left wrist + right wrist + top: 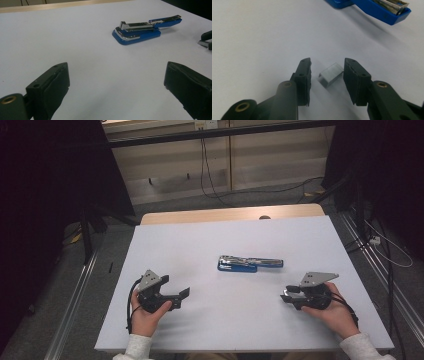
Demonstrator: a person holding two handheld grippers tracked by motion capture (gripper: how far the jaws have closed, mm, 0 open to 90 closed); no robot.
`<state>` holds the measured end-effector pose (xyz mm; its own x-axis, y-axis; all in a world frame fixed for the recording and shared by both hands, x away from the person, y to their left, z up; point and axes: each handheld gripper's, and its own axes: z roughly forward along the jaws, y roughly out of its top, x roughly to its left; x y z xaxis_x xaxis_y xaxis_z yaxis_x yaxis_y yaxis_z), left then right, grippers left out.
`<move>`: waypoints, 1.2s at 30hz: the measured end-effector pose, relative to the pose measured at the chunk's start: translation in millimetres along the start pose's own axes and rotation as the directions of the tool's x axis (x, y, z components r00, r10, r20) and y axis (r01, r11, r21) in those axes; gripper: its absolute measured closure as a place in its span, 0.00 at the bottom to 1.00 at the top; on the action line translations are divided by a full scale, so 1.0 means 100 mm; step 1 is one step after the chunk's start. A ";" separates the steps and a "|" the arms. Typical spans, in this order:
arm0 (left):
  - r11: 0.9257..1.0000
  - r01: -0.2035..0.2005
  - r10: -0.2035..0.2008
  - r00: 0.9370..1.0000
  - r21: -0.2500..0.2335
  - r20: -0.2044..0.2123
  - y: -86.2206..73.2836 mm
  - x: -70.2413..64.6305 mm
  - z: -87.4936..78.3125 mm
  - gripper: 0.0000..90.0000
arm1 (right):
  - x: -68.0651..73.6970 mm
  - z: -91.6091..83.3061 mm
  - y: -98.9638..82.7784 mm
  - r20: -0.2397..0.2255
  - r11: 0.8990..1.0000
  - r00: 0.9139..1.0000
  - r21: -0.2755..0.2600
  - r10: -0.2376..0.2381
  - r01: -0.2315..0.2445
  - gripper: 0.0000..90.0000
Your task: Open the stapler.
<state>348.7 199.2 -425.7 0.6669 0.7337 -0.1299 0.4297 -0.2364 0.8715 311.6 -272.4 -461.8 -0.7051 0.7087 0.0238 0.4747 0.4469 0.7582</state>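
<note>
There's the blue stapler (pixel 250 263) lying flat near the middle of the white table (pixel 220 320), its chrome top arm swung open and stretched out away from the base, so the staple channel sits exposed. In the left gripper view the stapler (pixel 140 32) shows its rounded blue base toward the camera and the long arm running off behind it.

On the person's left of the stapler and closer to the table's near edge, the left gripper (pixel 183 297) hovers low over the white surface, held in the left hand (pixel 145 312). Its jaws are spread wide, well apart from each other, with bare table between them and the stapler well ahead of them. The left gripper (pixel 116 85) points roughly toward the stapler's base.

On the other side of the stapler, also nearer the person, the right gripper (pixel 286 296) sits in the right hand (pixel 335 312), jaws aimed inward across the table. Look at the right gripper view: the right gripper (pixel 327 77) has its jaws partly parted, and a small silver strip of staples (pixel 331 74) lies on the table right between them. Neither pad is touching the strip; there is a gap on each side. The stapler's blue end (pixel 384 11) is beyond the jaws, near but clearly apart from the staples.
</note>
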 end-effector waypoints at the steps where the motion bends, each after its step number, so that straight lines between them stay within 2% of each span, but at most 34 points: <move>1: 1.000 0.006 -0.006 1.000 -0.005 0.000 0.00 -0.01 0.00 0.07 | 0.00 0.01 0.00 0.007 1.000 1.000 0.003 0.001 -0.001 0.67; 3: 1.000 -0.001 0.001 1.000 0.000 -0.001 0.00 0.00 0.00 0.07 | 0.00 0.02 0.00 0.021 1.000 1.000 0.003 0.021 -0.021 0.70; 4: 1.000 -0.002 0.002 1.000 0.000 -0.001 0.00 0.00 0.00 0.07 | 0.00 0.02 0.01 0.022 1.000 1.000 0.003 0.013 -0.013 0.77; 7: 1.000 0.000 0.000 1.000 -0.001 -0.002 0.00 0.00 -0.01 0.07 | -0.01 0.02 0.00 0.016 1.000 1.000 0.002 0.020 -0.020 0.82; 9: 1.000 -0.002 0.002 1.000 -0.001 -0.003 0.00 0.00 -0.01 0.07 | -0.02 0.01 -0.01 0.006 1.000 1.000 0.001 0.027 -0.027 0.80; 11: 1.000 -0.003 0.003 1.000 0.000 -0.003 0.00 0.00 -0.01 0.07 | -0.02 -0.01 -0.01 0.017 0.999 0.999 0.002 0.035 -0.035 0.76; 14: 1.000 -0.002 0.002 1.000 -0.001 -0.003 0.00 0.00 -0.01 0.07 | -0.02 -0.02 -0.02 0.019 1.000 0.999 0.008 0.025 -0.025 0.80; 21: 1.000 -0.003 0.003 1.000 -0.003 -0.005 0.01 0.01 -0.01 0.07 | -0.02 -0.01 -0.02 0.027 0.999 0.999 0.008 0.046 -0.046 0.88; 24: 1.000 0.000 0.000 1.000 -0.008 -0.005 0.01 0.02 -0.01 0.07 | -0.03 -0.01 -0.01 0.021 0.998 0.998 0.011 0.059 -0.059 0.88; 27: 1.000 0.001 -0.001 1.000 -0.014 -0.002 0.01 0.04 -0.01 0.07 | -0.03 0.00 0.00 0.020 0.999 0.999 0.012 0.047 -0.048 0.88; 29: 1.000 0.002 -0.002 1.000 -0.017 0.002 0.01 0.04 -0.01 0.07 | -0.04 -0.01 0.00 0.020 0.999 0.998 0.005 0.054 -0.054 0.88; 34: 1.000 0.007 -0.007 1.000 -0.019 -0.003 0.01 0.06 -0.03 0.07 | -0.07 -0.06 0.03 -0.011 0.997 0.998 -0.021 0.067 -0.067 0.88; 36: 1.000 0.006 -0.006 1.000 -0.021 -0.002 0.01 0.05 -0.03 0.07 | -0.08 -0.09 0.05 -0.005 0.998 0.998 -0.024 0.066 -0.066 0.88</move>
<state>350.8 204.9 -424.1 0.6631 0.7364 -0.1343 0.4211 -0.2187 0.8802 315.0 -280.6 -452.2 -0.6746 0.7342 0.0768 0.5073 0.3856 0.7707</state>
